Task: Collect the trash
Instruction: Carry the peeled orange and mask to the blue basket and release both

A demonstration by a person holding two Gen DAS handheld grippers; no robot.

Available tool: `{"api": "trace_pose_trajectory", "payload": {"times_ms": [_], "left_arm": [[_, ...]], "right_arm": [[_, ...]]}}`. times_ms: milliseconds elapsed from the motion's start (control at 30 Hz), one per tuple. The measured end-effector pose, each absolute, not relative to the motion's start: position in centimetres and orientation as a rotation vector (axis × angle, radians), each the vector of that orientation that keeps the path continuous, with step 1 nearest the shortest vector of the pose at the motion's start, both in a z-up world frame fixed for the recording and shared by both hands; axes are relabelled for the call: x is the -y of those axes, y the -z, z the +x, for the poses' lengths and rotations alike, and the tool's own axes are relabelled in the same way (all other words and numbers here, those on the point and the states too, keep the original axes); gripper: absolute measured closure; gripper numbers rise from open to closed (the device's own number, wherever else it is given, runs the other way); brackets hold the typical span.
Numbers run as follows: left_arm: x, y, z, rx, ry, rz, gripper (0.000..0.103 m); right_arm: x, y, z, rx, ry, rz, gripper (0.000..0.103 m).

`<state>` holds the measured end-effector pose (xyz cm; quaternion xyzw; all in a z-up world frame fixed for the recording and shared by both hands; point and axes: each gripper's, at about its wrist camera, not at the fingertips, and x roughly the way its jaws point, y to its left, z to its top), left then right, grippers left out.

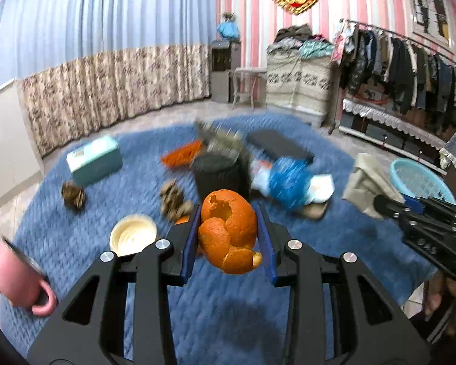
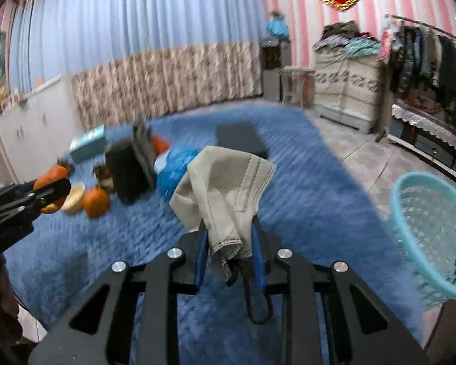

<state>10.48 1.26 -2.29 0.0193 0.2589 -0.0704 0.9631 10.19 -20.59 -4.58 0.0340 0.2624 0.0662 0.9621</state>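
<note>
Spread across the tiled floor, the shaggy blue rug (image 1: 76, 252) carries all the litter we are gathering. Our left gripper (image 1: 229, 237) is clamped on a curled orange mandarin peel (image 1: 228, 231), held clear above the rug; our right gripper (image 2: 229, 243) pinches a crumpled beige fabric face mask (image 2: 225, 188), its dark ear loop dangling below the jaws. We judge the peel the weaker hold: it is brittle, caught only across its sides, and a quick swing could crack it or let it slip back onto the pile. The loop could snag. The pale blue plastic mesh basket (image 2: 431, 231) sits at the rug's right edge, tilted toward us, so a hurried drop may strike its rim. A pink mug (image 1: 18, 283) stands near our left gripper.
</note>
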Motion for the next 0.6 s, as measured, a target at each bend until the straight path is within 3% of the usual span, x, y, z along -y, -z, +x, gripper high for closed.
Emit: {"api": "trace_pose_trajectory", "payload": {"times_ms": [400,600], "left_arm": [[9.8,-5.9,13.9,-0.367,0.323,0.093,0.069],[14.9,-7.7,15.1,-0.349,0.403,0.118,0.069]], "right_arm": [[32.6,-4.6,9.6,-0.371,0.139,0.162,0.077],[37.1,-4.2,8.9,-0.379,0.230,0.206,0.077]]}}
